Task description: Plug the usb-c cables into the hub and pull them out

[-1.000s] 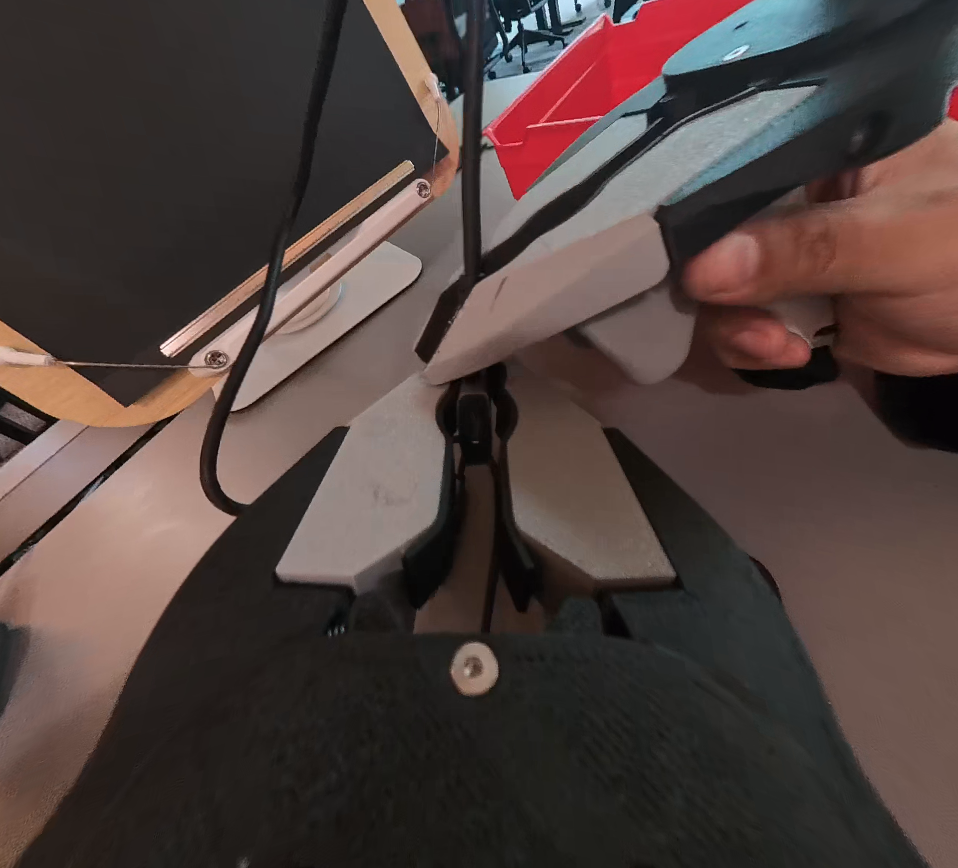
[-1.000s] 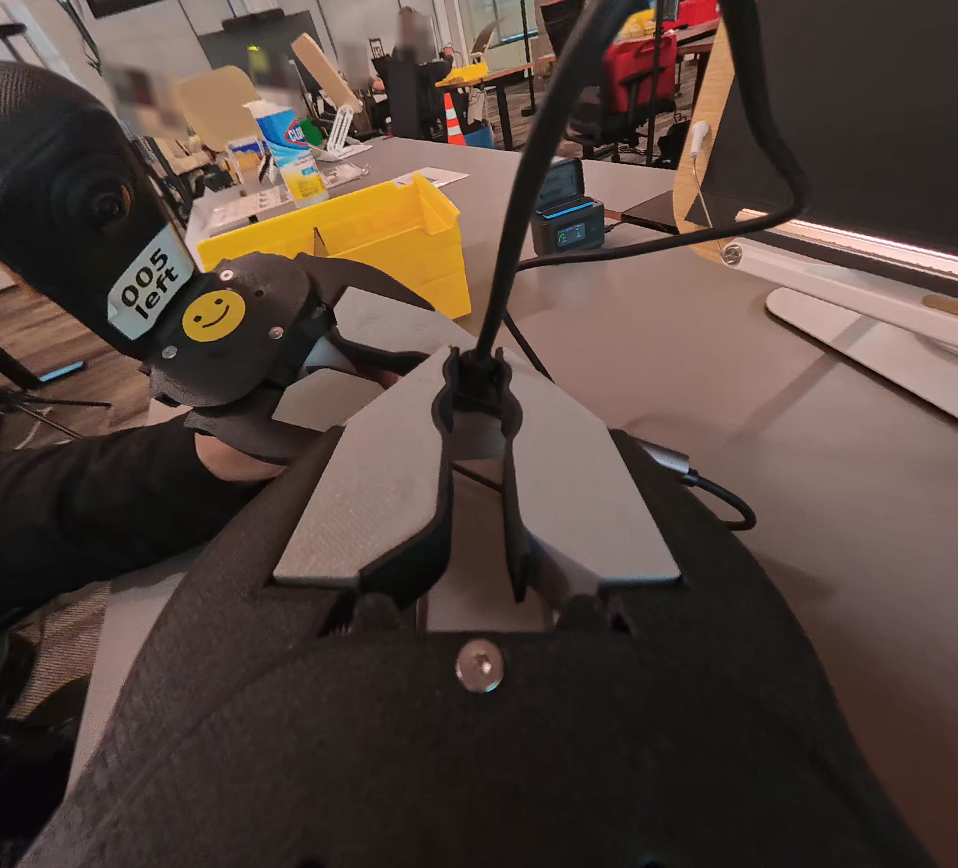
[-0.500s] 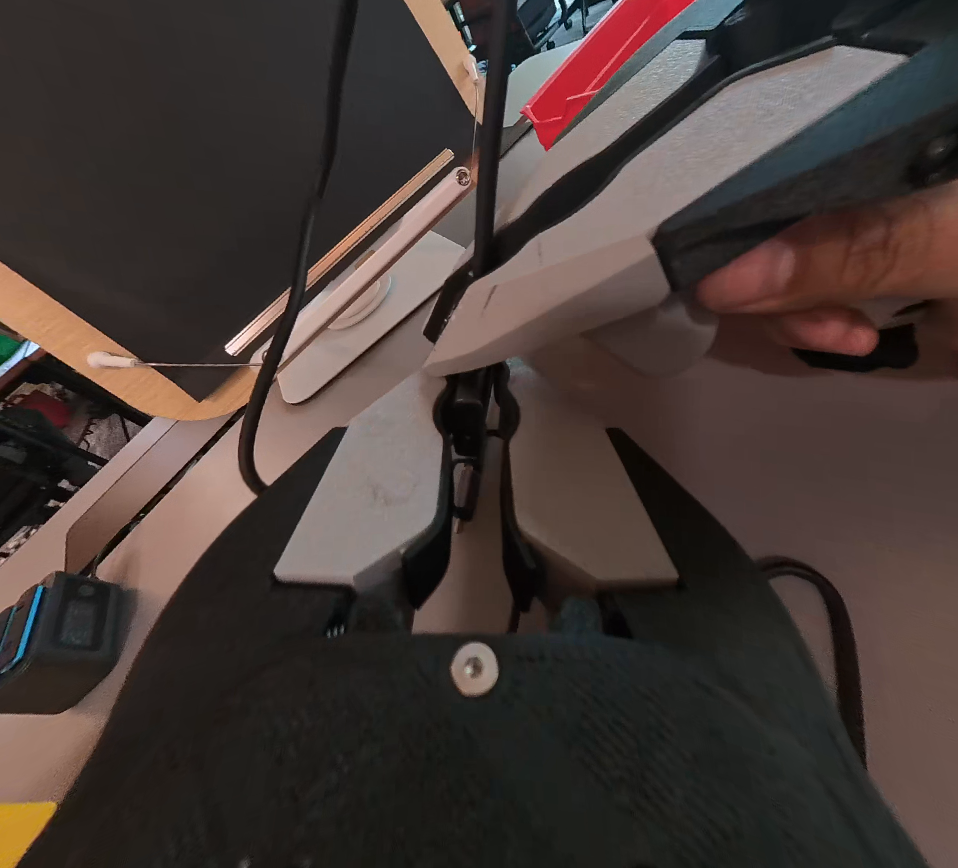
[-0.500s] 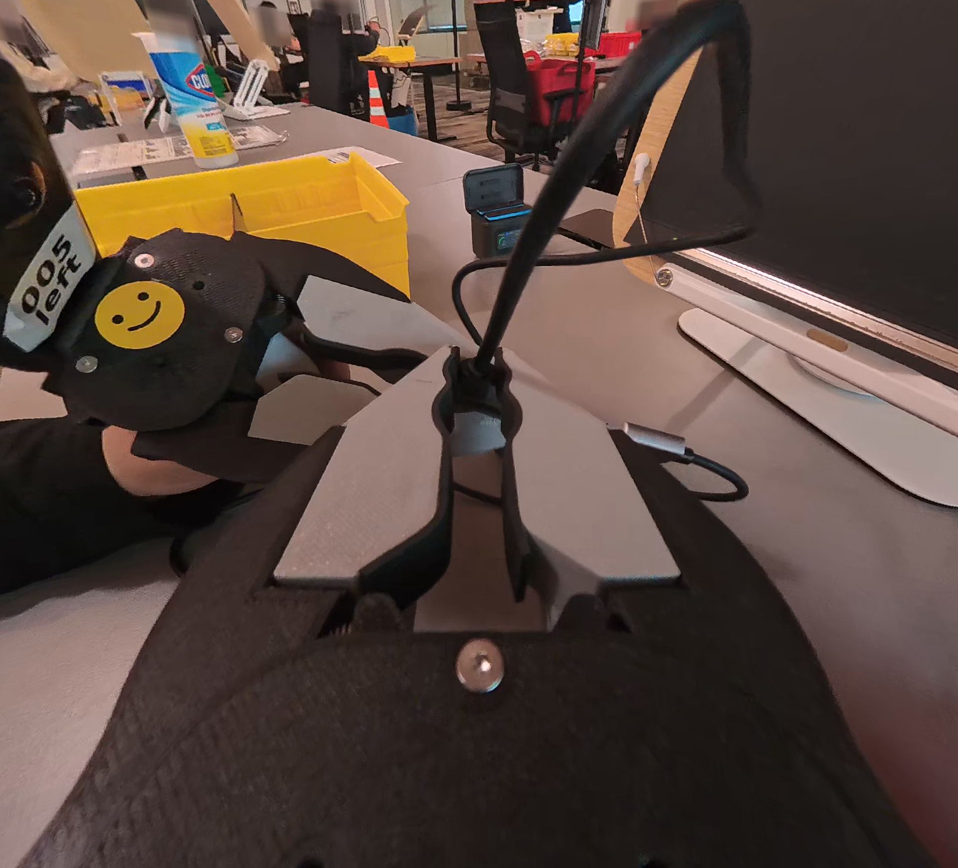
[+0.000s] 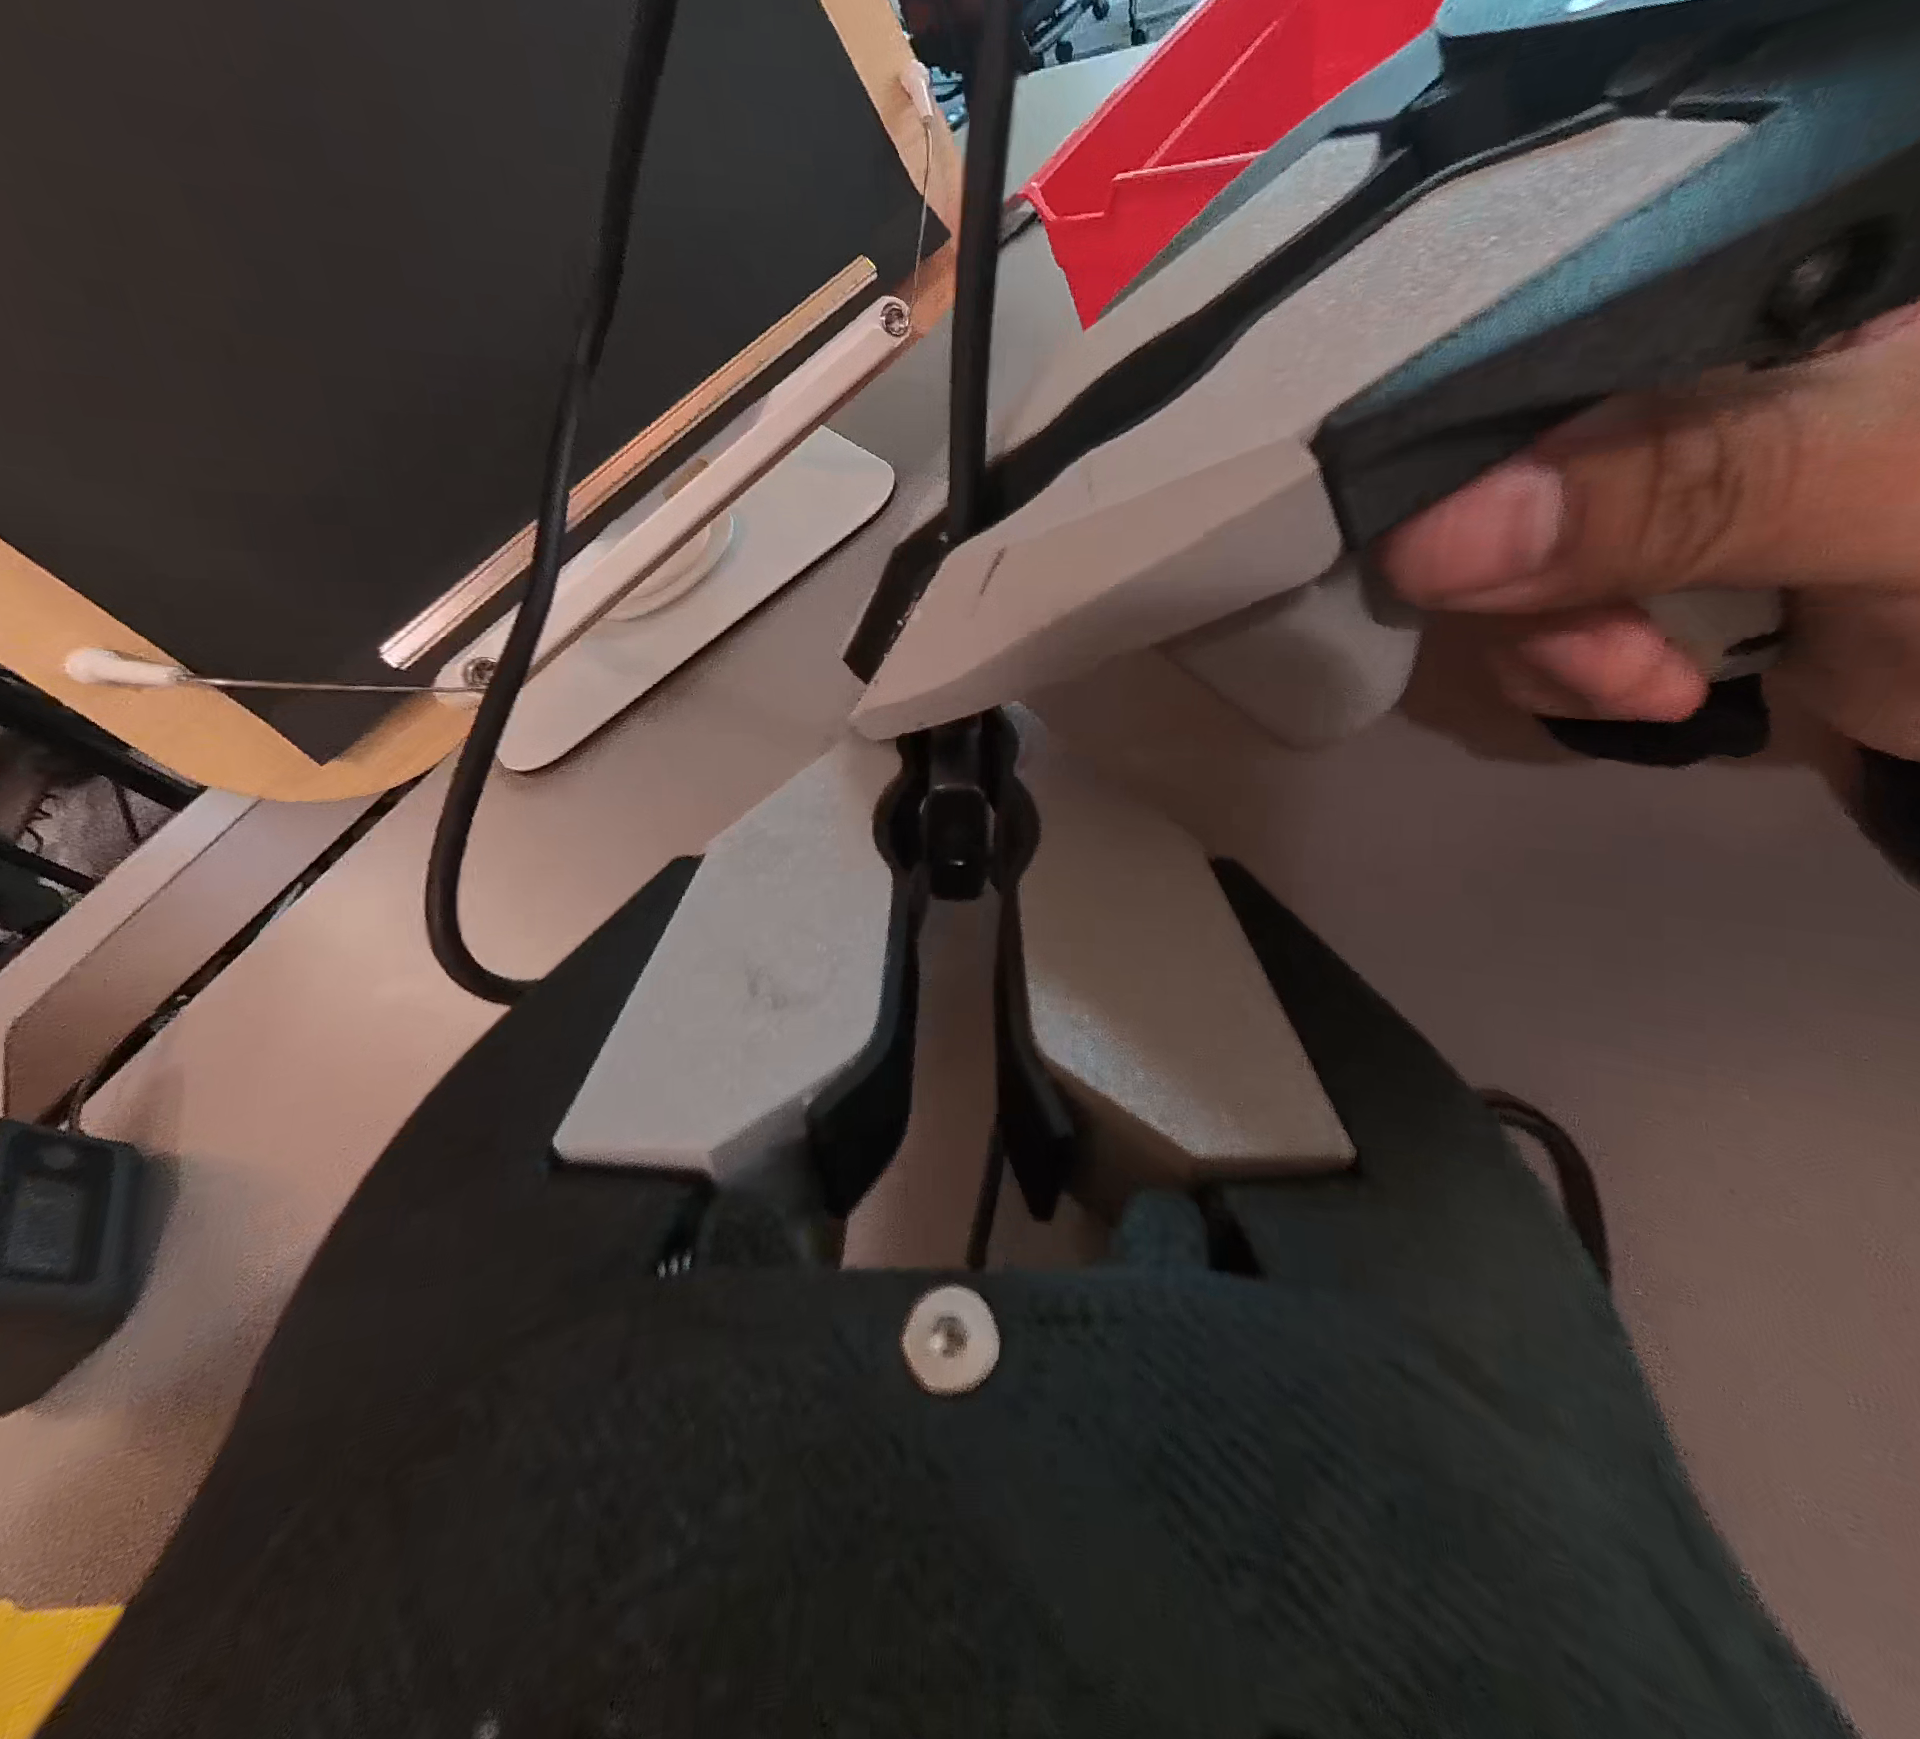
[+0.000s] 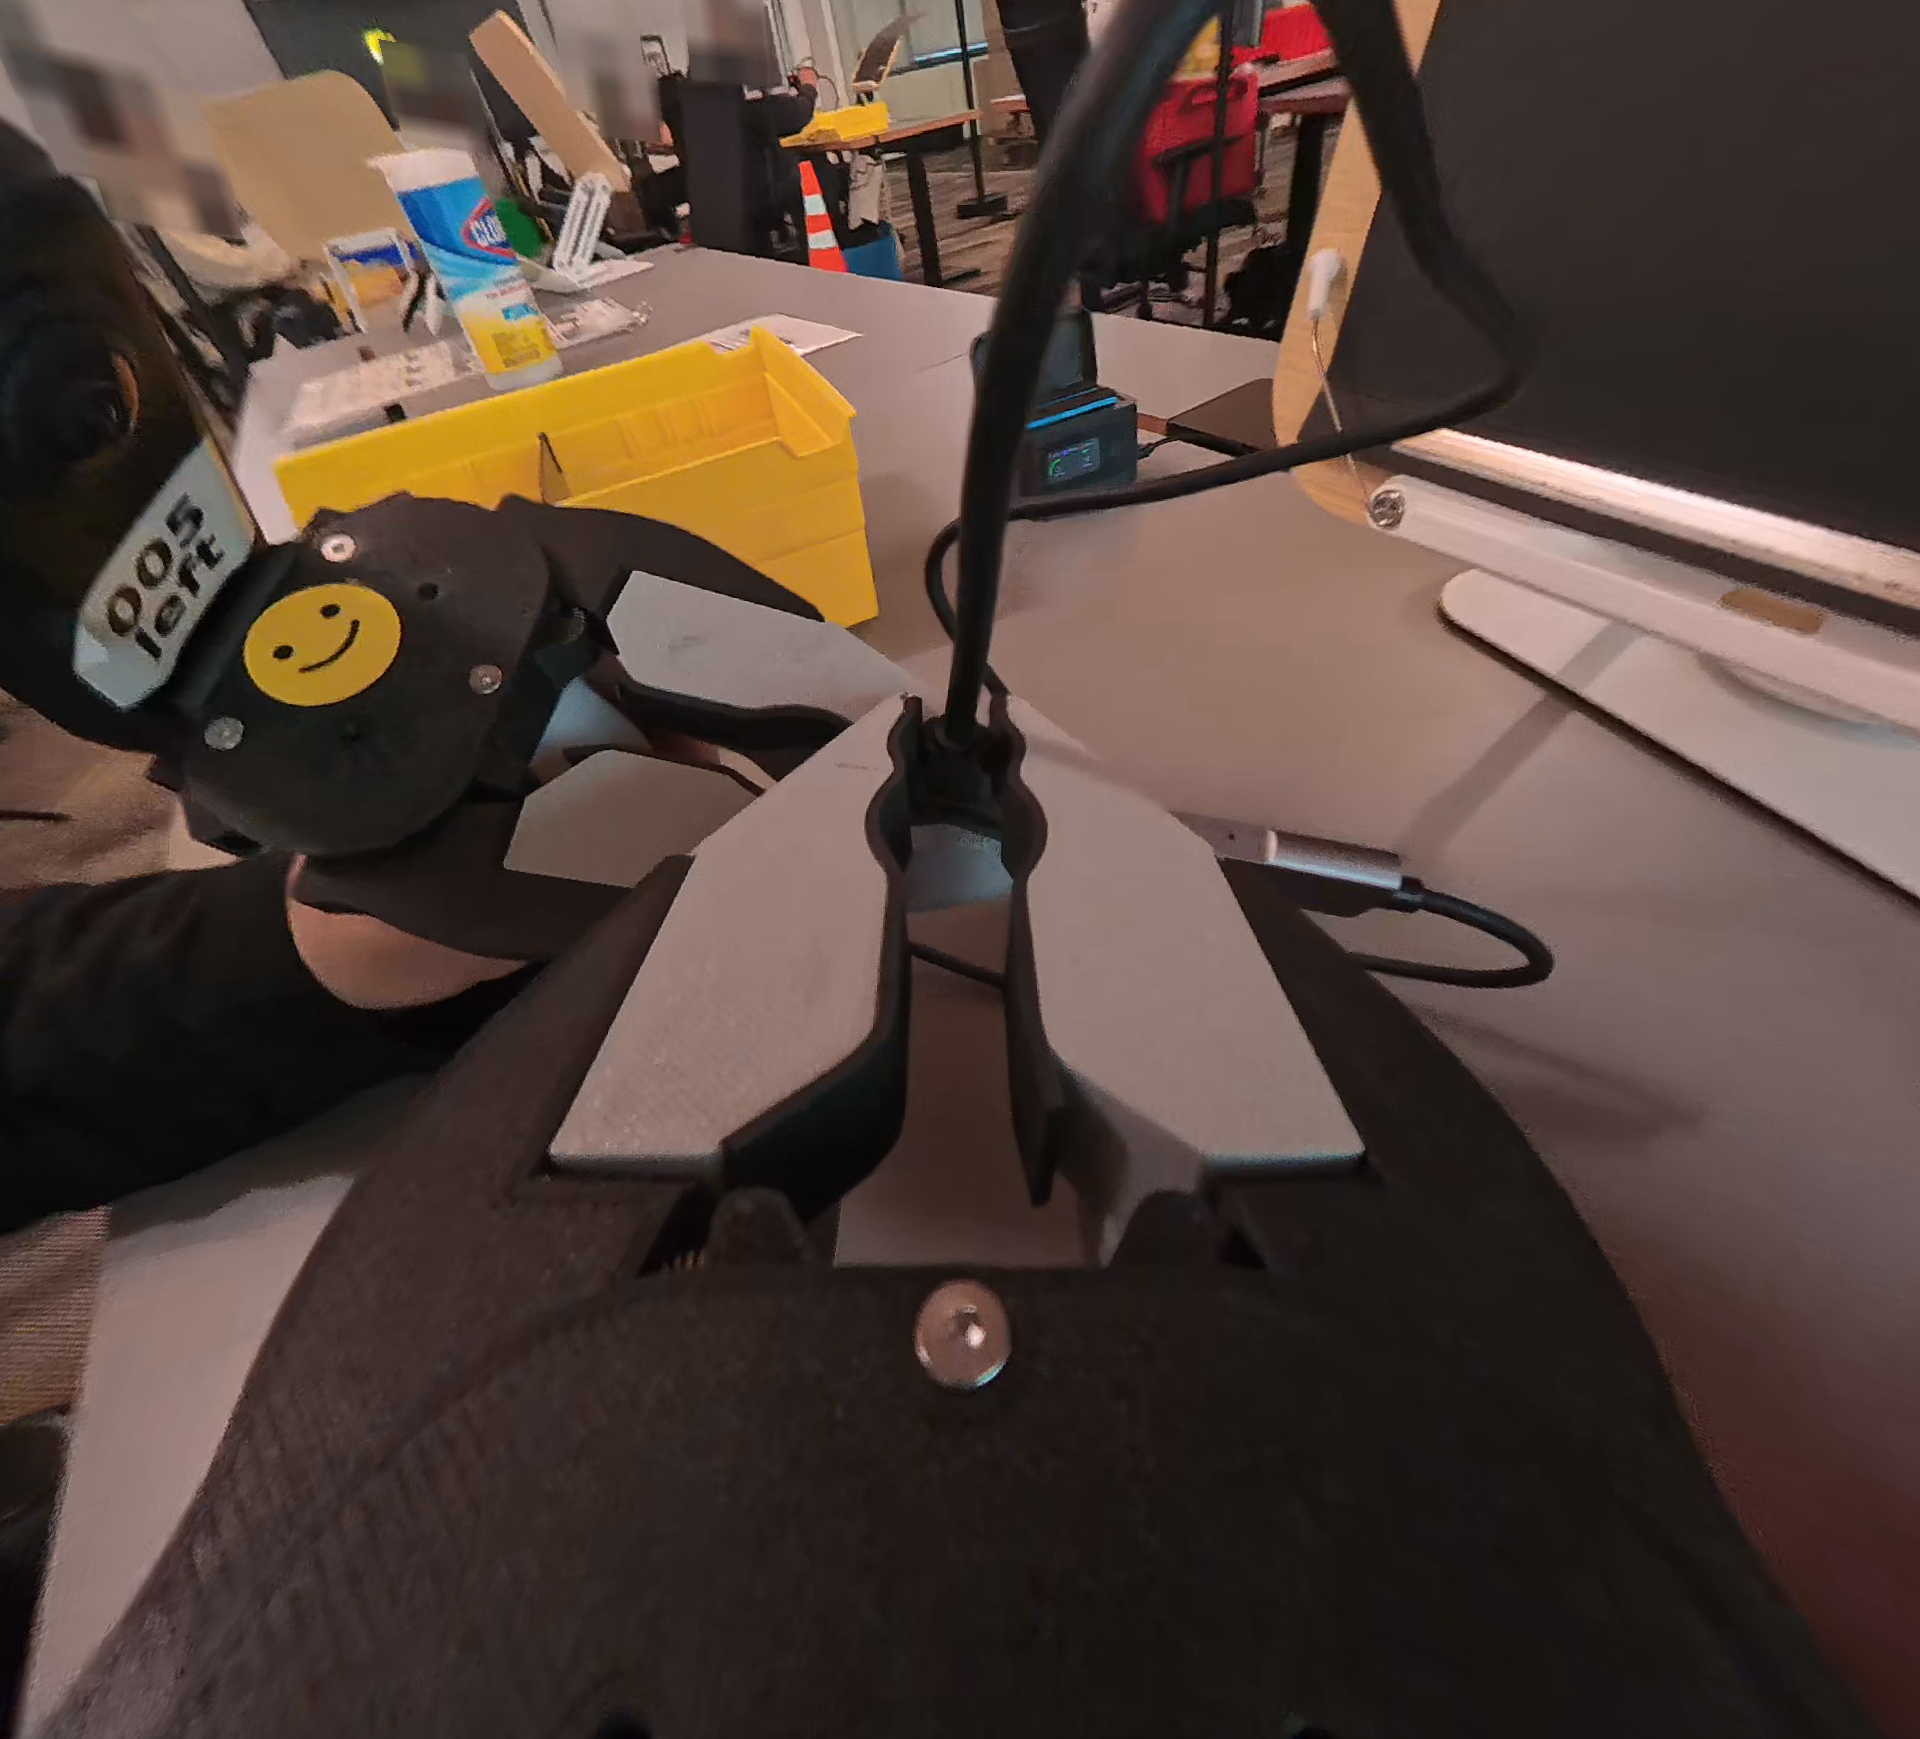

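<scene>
Jaws clamped: plug [image 6: 954,780], hub [image 5: 957,832].

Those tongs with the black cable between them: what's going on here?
A person holds a pair of tongs in each hand over a grey table. The right tongs are shut on the black plug of a cable, with a small grey piece, perhaps the hub, just below it. The left tongs pinch a black connector right under the right ones. Whether the plug is seated cannot be told. Another silver plug lies loose on the table.
</scene>
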Available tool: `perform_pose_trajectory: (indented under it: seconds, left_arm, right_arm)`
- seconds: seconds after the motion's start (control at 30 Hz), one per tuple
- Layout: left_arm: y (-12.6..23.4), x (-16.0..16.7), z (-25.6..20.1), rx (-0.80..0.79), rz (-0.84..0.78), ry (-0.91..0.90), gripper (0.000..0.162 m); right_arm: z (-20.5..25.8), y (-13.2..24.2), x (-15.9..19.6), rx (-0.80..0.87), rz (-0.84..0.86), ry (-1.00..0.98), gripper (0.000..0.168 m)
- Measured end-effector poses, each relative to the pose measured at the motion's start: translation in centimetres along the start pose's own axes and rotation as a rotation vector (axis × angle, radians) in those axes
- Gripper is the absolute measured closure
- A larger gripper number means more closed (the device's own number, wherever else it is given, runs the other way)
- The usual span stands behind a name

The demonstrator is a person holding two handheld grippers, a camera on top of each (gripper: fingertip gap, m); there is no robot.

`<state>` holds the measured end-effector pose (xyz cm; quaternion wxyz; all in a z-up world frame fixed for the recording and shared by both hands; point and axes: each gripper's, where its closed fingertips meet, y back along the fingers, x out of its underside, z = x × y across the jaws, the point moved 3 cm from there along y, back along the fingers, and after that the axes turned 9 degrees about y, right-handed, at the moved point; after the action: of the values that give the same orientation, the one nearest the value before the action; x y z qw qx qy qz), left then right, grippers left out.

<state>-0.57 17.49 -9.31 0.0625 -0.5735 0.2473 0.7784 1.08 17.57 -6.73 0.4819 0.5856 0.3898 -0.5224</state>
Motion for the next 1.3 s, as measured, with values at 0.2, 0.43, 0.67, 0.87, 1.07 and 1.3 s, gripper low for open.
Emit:
perform_pose_trajectory:
  seconds: [0.2, 0.43, 0.67, 0.87, 1.07, 1.3]
  left_arm:
    - [-0.6, 0.0, -0.3, 0.027, -0.008, 0.048, 0.156]
    - [-0.4, -0.8, -0.2, 0.066, -0.051, 0.105, 0.155]
    - [0.0, -0.4, 0.2, 0.009, -0.035, 0.057, 0.155]
    - [-0.2, -0.3, 0.3, 0.008, -0.010, 0.049, 0.156]
    - [-0.3, -0.1, 0.4, 0.025, -0.003, 0.063, 0.156]
    - [-0.6, -0.2, 0.3, 0.010, 0.004, 0.053, 0.156]
  right_arm:
    - [-0.8, 0.3, 0.2, -0.017, -0.063, -0.154, 0.159]
    - [-0.9, 0.7, -0.7, 0.006, -0.138, -0.173, 0.160]
    - [-0.8, 0.2, -0.6, -0.024, -0.107, -0.148, 0.159]
    - [-0.6, 0.0, -0.4, 0.008, -0.068, -0.050, 0.159]
    - [-0.9, -0.1, -0.3, -0.054, -0.071, -0.146, 0.159]
    - [-1.1, 0.0, -0.3, 0.000, -0.033, -0.077, 0.159]
